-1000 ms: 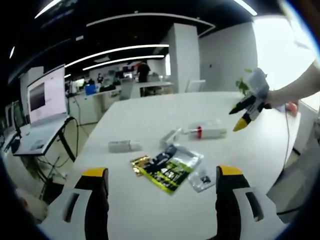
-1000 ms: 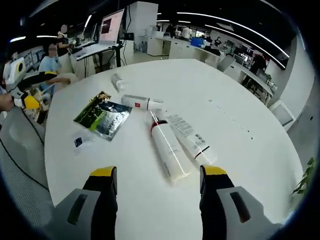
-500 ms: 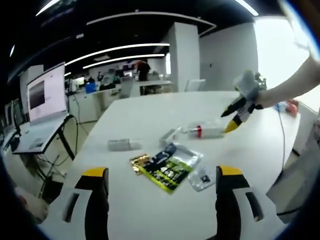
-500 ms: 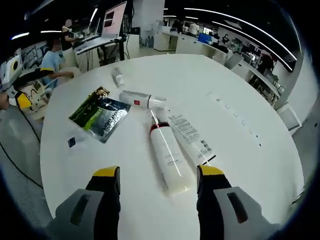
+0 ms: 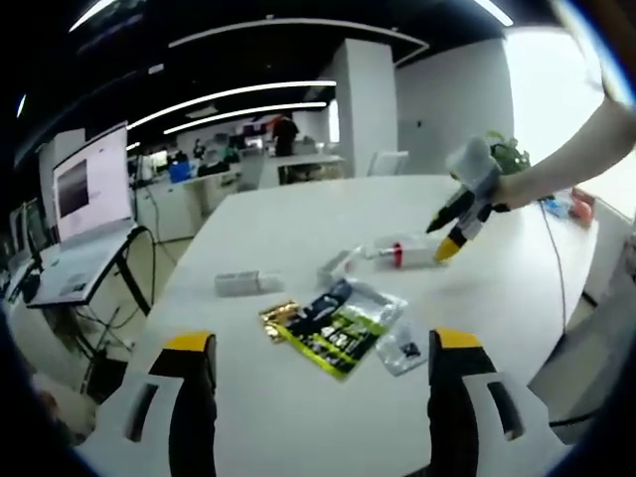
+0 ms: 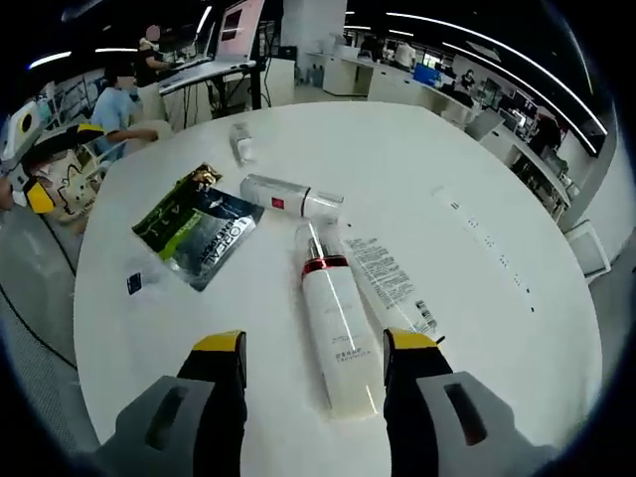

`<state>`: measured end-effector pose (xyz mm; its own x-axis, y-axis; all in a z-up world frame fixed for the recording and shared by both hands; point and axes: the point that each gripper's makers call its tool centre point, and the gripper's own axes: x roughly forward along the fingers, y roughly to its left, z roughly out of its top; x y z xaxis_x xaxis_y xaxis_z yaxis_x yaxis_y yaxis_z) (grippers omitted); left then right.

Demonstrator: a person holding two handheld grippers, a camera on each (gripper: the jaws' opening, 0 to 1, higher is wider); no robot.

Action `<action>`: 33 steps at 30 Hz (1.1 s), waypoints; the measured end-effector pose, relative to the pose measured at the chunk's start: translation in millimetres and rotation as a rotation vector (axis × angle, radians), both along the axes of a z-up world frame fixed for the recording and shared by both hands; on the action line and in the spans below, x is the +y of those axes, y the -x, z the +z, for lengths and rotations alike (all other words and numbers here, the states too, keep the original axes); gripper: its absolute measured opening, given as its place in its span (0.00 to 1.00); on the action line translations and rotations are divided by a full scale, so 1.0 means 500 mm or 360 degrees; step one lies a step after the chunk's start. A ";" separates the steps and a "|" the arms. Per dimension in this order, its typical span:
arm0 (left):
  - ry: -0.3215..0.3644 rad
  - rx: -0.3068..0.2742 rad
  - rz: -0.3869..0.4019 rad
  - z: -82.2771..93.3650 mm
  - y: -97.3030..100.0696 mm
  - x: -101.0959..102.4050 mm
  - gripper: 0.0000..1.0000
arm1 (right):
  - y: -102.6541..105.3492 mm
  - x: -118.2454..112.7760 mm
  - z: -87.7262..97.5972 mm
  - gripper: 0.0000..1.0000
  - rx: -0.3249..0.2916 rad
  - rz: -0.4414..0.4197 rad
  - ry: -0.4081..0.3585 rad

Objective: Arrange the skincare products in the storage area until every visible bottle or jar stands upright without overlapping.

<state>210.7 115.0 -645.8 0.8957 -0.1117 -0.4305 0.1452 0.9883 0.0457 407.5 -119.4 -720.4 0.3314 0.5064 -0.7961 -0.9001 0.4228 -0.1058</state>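
- Right gripper view: right gripper [image 6: 313, 348] at lower centre, jaws apart and empty; white bottle [image 6: 337, 333] lies flat between them, a tube [image 6: 389, 288] just beside it.
- Left gripper view: left gripper [image 5: 320, 348] spread wide at the bottom, holding nothing; green sachet [image 5: 338, 326] at centre.

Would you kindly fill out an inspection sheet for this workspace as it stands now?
Surface: white round table.
Job's things: red-collared bottle, printed tube, short white tube, small tube, all lying down.
Clutter: green sachet, small clear packet.
Grippers: right gripper open, low over the bottle; left gripper open, empty.
Cables: one hanging off the table's edge.
Surroundings: open office, monitor, seated people.
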 end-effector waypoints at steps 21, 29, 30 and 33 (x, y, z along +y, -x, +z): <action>0.0020 0.0030 -0.0011 -0.008 0.003 -0.007 0.79 | -0.017 0.040 -0.070 0.47 0.0221 0.0239 0.0263; 0.0030 0.0041 -0.0020 -0.010 0.003 -0.011 0.78 | -0.031 0.059 -0.083 0.45 0.0266 0.0270 0.0316; 0.0032 0.0041 -0.0021 -0.010 0.004 -0.010 0.78 | -0.037 0.062 -0.088 0.45 0.0281 0.0276 0.0326; 0.0033 0.0041 -0.0018 -0.009 0.004 -0.011 0.78 | -0.033 0.062 -0.088 0.44 0.0300 0.0285 0.0353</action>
<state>208.9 109.7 -650.4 0.8830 -0.1309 -0.4507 0.1574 0.9873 0.0216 423.8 -88.6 -764.6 0.0892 0.3506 -0.9323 -0.9704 0.2417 -0.0020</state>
